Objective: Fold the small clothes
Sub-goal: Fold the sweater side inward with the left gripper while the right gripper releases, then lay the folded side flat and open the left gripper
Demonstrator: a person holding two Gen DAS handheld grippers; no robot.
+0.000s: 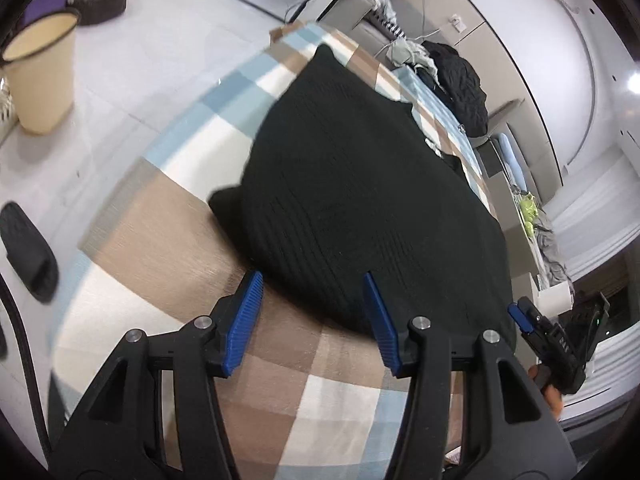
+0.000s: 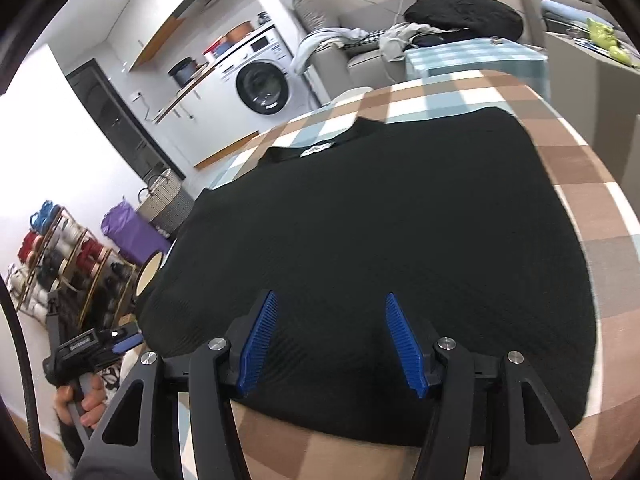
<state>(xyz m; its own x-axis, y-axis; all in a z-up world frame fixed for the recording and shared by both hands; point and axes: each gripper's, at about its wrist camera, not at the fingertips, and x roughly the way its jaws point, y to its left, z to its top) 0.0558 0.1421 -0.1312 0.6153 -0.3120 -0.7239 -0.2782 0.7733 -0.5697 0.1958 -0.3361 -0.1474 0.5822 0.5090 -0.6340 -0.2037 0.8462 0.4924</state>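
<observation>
Working at desk (image 2: 592,184) covered in brown, white and pale-blue checked cloth; white tiled floor (image 1: 168,40) lying around it. White front-loading washing machine (image 2: 260,80) standing against far wall. One black ribbed knit top (image 2: 380,248) lying flat on desk, white neck label facing away. Two tools showing: my left tool (image 1: 314,322) hanging open over top's near edge, my right tool (image 2: 332,344) hanging open over its hem, both gripping nothing. One cream bucket (image 1: 42,76) sitting on floor; contents not showing.
</observation>
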